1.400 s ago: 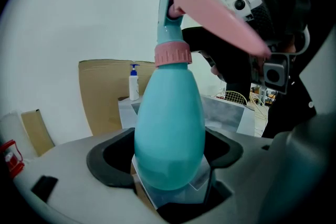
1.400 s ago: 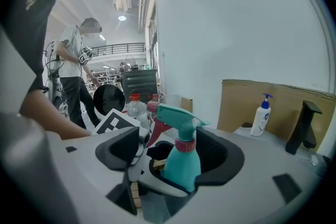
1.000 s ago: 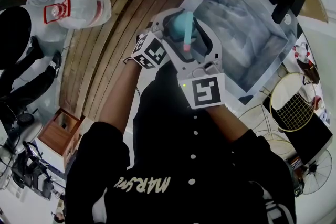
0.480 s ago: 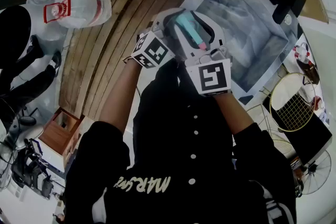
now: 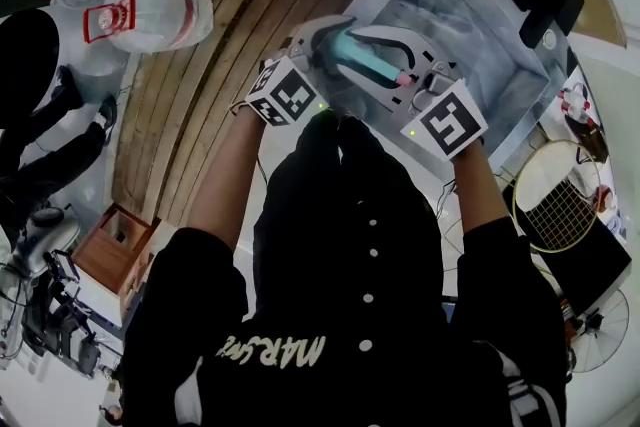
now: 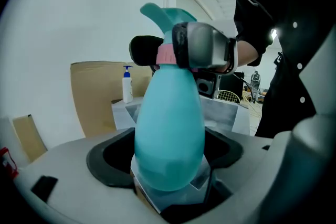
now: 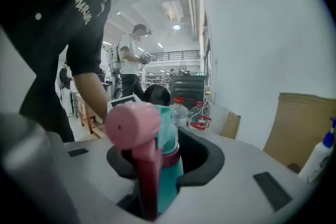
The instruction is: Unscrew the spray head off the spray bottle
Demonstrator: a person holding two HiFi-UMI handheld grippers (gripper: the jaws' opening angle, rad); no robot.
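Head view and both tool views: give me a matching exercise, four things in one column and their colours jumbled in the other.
Things:
1. bottle body
2. spray head nozzle
3. pump bottle
4. water jugs

Colours:
A. clear with red markings
B. teal
C. white with a blue top
D. pink

Pairs: 1-B, 2-D, 3-C, 4-A

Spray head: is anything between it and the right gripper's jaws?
Nothing visible. The jaws of the right gripper have just been closing and now clamp the spray head; the left gripper holds the bottle.
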